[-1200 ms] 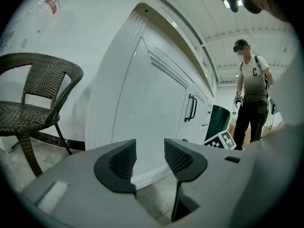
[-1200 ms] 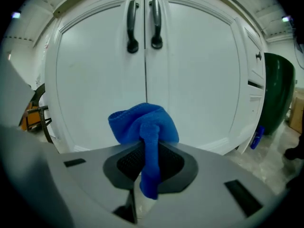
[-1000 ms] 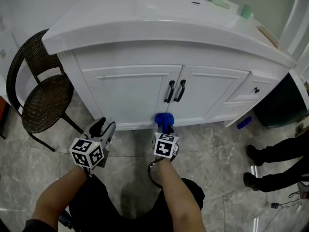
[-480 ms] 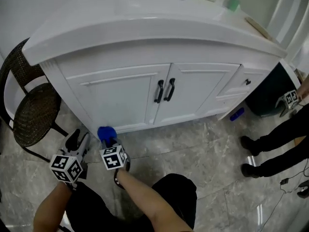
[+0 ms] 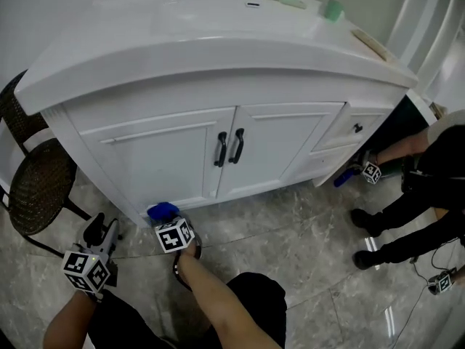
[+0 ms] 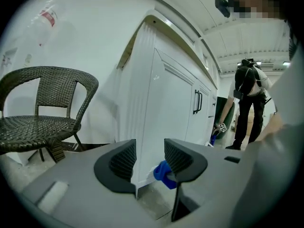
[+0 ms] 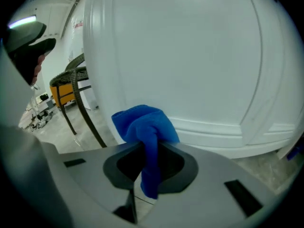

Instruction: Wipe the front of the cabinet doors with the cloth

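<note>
Two jaws of the right gripper (image 7: pixel 149 158) are clamped on a blue cloth (image 7: pixel 145 125), wad bunched above the tips, thin tail hanging down through the gap. The cloth's long axis runs top to bottom in the right gripper view, in line with the jaws, with the wad end pointing at the white cabinet face just beyond it; contact looks likely but can't be confirmed. Left gripper (image 6: pixel 149 158) has its jaws spread with nothing between them, only the cabinet corner and the cloth showing past them. In the head view the cloth (image 5: pixel 163 211) sits at the lower left corner of the left door (image 5: pixel 156 158), the left gripper (image 5: pixel 100 230) low left near the wicker chair (image 5: pixel 36 187). Change: a second ago the cloth was at bottom centre under the black handles (image 5: pixel 229 147); it has swept left along the door's bottom edge. So one low pass is probably done, while the upper panels and right door (image 5: pixel 280 140) likely remain.
</note>
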